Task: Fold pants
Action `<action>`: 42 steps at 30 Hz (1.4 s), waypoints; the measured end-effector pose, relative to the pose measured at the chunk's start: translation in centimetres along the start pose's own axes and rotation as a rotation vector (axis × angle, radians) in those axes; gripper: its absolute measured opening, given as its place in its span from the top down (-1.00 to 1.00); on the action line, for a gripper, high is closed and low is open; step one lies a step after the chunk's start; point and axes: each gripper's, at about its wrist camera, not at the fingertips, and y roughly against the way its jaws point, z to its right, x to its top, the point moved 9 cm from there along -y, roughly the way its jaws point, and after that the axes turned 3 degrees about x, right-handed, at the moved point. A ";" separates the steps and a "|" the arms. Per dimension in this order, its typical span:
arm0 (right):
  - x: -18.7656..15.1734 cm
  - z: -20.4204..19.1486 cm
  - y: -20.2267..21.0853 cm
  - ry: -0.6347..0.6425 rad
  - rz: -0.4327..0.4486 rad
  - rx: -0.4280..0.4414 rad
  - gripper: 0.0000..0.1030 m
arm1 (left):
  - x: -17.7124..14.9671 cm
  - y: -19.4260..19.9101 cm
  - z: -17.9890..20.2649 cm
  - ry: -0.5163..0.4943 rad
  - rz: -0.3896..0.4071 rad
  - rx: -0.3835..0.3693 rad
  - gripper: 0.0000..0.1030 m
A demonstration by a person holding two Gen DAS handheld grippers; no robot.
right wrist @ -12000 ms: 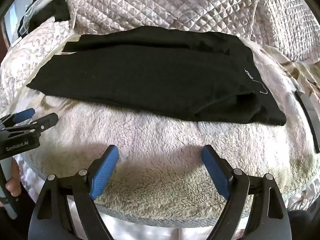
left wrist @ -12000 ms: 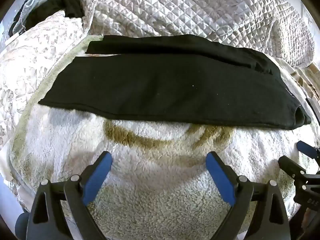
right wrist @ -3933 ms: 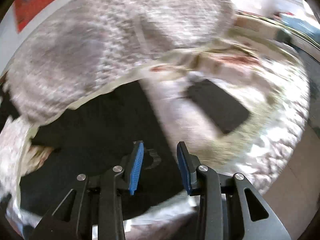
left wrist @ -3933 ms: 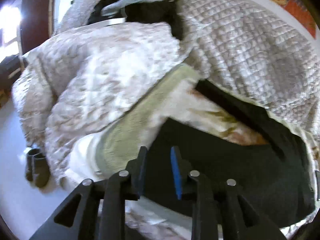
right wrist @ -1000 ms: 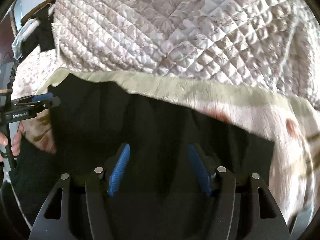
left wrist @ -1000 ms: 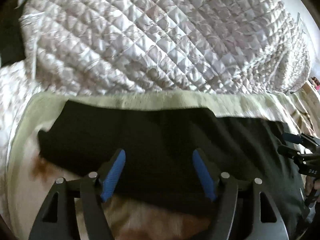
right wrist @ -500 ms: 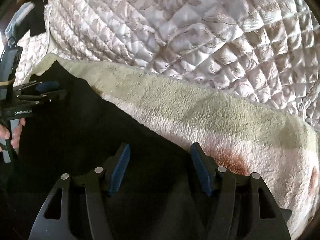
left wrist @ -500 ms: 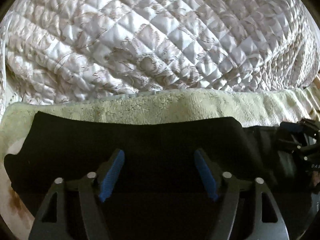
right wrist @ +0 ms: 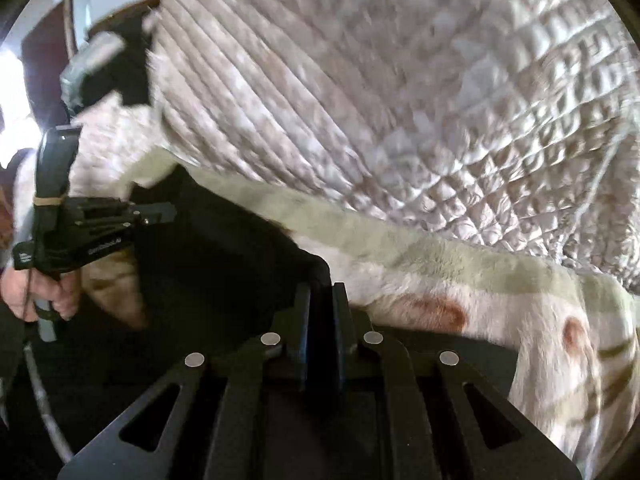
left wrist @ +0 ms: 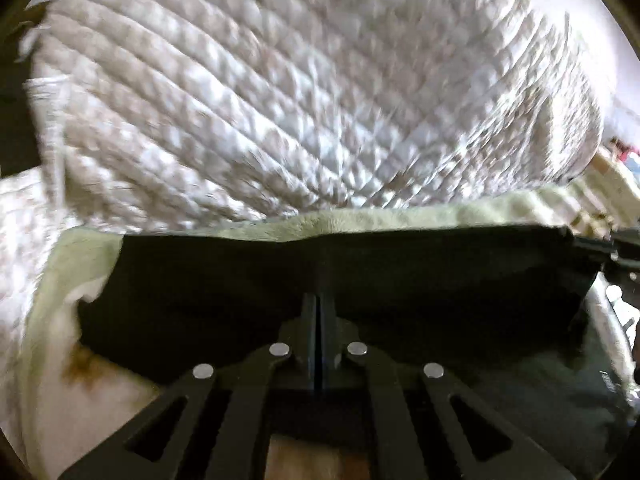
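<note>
- Left gripper: fingers pressed together, no gap between them. They have just been closing. The far edge of the black pants is pinched between the tips, and the cloth rises to a small peak there.
- Right gripper: fingers have just been closing, now drawn in to a narrow slot with dark cloth filling it. They grip a corner of the pants, which stands up as a point at the tips.
- Both grippers point forward and downward toward the bed; both views are smeared with motion blur.
- In the right wrist view the left gripper shows at the left edge, lying about level with its tips toward the middle of the picture and meeting the pants' edge. A hand wraps its grip from below, fingers curled round the handle.
- In the left wrist view part of the right gripper shows at the right edge, at the pants' far corner.
- Pants: spread across a fluffy cream-and-green blanket with brown markings, their far edge held by both grippers.
- Beyond the blanket: a quilted pale cover fills the upper half of both views.
- Upper left, right wrist view: dark clothes, too blurred to identify.
</note>
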 end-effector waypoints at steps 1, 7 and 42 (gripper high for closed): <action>-0.6 -1.1 1.4 -0.001 0.017 0.012 0.82 | -0.3 1.5 -0.1 0.011 0.016 -0.011 0.96; -8.3 -7.8 6.3 -0.034 -0.001 0.073 0.82 | -6.3 9.2 0.9 0.094 0.044 -0.065 0.96; -25.7 -3.7 10.8 -0.831 -0.071 0.085 0.00 | -9.8 -1.0 -3.3 0.039 -0.165 0.198 0.18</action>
